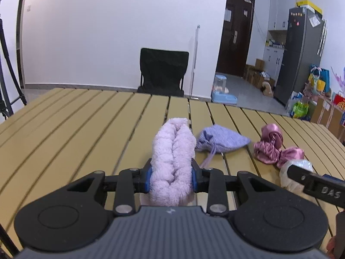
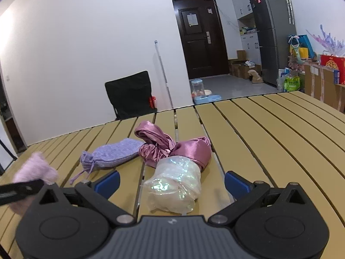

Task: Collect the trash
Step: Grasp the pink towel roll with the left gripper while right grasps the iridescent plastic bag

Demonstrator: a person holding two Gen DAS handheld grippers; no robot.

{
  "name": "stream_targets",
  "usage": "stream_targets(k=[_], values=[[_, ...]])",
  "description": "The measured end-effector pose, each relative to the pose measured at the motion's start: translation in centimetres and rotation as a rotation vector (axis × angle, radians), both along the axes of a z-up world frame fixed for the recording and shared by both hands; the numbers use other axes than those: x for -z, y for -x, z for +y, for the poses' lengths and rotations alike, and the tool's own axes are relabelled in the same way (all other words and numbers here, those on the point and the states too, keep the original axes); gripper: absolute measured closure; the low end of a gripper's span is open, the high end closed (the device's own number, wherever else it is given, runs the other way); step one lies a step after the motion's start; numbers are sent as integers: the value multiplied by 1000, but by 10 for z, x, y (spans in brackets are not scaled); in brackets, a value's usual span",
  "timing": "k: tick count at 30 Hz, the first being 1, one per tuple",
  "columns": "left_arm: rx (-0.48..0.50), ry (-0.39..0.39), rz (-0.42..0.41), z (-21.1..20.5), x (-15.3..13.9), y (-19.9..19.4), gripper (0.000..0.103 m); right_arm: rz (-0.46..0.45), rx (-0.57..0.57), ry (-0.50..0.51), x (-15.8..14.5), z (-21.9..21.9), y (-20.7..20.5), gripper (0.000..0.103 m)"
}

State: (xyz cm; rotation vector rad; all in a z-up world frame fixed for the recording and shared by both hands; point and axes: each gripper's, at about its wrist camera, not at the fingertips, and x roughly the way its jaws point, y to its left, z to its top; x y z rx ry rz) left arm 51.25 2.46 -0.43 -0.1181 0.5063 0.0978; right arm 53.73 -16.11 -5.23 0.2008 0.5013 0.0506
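Left tongs (image 1: 171, 178) clamped on a fluffy lilac cloth (image 1: 171, 159); right tongs (image 2: 171, 180) spread wide around a shiny plastic bundle (image 2: 174, 188).

On the slatted yellow worktop (image 1: 75, 129), the lilac cloth stands pinched between the blue pads (image 1: 148, 178) of the left tongs, its roll rising above them. Just to the right of it lies a knitted purple pouch (image 1: 220, 140) with its drawstring trailing toward the camera, and further right a crumpled pink satin cloth (image 1: 273, 149). The plastic bundle lies against the near edge of the satin cloth, between the parted pads of the right tongs, which do not touch it. Beyond the worktop's far edge stands a black chair (image 1: 162, 73) by a white wall.
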Motion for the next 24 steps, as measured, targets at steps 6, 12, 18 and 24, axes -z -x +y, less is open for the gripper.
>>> stream_targets(k=[6,12,18,24], values=[[-32,-1,-14,16,-6,6,70,18,1,10,3,10,-7,0],[-61,-4,-4,28,-5,6,70,46,26,-11,8,17,-17,0],[-78,-10,10,37,-1,4,70,60,53,-34,15,16,-25,0],[-83,-15,12,40,0,2,70,72,65,-44,19,14,-29,8]])
